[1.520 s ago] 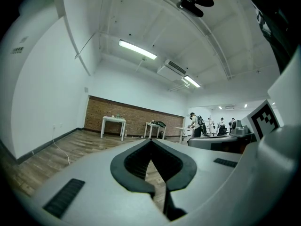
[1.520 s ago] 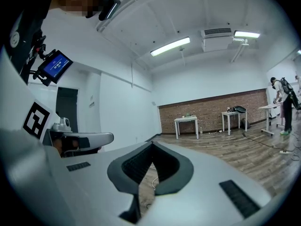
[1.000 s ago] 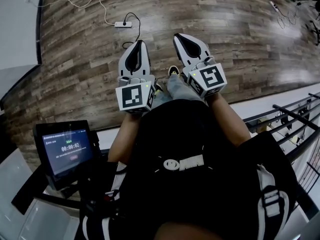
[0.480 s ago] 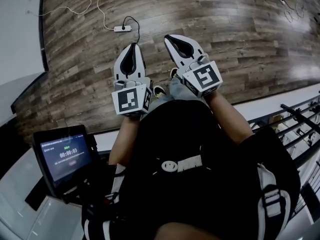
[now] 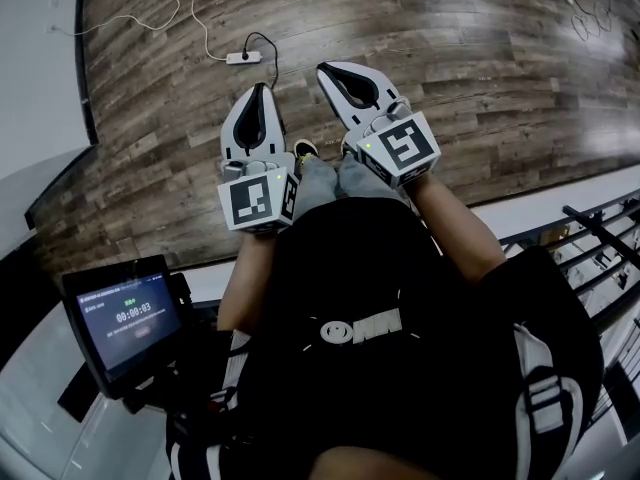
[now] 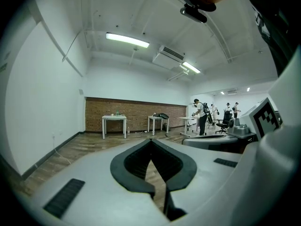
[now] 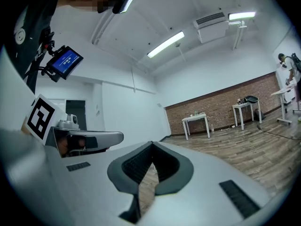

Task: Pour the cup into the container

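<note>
Wooden floor, power strip ahead, left gripper and right gripper closed, empty.

Both arms are out in front of the body, side by side. The left hand-held gripper points away, almost level, jaws pressed together with nothing between them. The right hand-held gripper sits just beside it, tips angled slightly left, jaws likewise together and empty. The left forearm and right forearm are bare, with the elbows bent.
</note>
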Tool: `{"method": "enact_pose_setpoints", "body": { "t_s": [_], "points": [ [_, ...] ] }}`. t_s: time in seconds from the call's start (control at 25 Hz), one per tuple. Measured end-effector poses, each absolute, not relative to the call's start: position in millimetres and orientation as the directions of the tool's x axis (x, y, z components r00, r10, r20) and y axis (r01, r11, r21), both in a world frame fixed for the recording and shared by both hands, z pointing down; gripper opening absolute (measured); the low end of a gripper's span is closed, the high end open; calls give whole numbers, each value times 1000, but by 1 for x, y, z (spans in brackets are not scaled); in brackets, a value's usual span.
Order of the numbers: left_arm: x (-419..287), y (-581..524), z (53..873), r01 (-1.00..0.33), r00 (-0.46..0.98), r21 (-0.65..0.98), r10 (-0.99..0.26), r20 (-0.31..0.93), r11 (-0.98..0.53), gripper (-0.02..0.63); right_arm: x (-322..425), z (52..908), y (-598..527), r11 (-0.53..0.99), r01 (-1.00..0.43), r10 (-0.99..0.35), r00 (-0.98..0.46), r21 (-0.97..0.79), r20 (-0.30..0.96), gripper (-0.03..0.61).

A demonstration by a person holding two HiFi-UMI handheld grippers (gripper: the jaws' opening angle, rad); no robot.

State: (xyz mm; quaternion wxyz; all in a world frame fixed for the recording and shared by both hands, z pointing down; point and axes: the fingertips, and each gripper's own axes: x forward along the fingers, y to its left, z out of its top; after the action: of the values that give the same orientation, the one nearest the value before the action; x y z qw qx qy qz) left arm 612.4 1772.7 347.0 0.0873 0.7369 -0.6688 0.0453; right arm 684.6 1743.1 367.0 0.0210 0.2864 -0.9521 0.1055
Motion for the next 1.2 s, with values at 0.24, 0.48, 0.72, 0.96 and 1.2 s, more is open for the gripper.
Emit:
{"method": "enact_pose_setpoints", "body": {
  "t_s": [0.24, 0.48, 0.72, 0.96, 1.2],
  "points": [
    [567, 1756, 355, -992, 110, 87, -978, 178, -96, -2, 644, 374, 1727, 808, -564, -549, -825, -171, 130, 0],
    [559, 1766, 362, -989, 132, 89, -982, 136, -121, -2, 638, 385, 1734, 797, -593, -578, -804, -115, 141, 0],
    [529, 1789, 385, -989, 120, 97, -986, 119, -109, -2, 622, 407, 1748, 774, -625, -604, -777, -101, 177, 0],
    [480, 1736, 367, -985, 125, 134, -981, 147, -106, -2, 580, 385, 1691, 757, -648, -622, -754, -86, 211, 0],
    [531, 1749, 366, -986, 145, 98, -981, 126, -133, -2, 626, 386, 1708, 763, -642, -628, -764, -78, 152, 0]
  ]
}}
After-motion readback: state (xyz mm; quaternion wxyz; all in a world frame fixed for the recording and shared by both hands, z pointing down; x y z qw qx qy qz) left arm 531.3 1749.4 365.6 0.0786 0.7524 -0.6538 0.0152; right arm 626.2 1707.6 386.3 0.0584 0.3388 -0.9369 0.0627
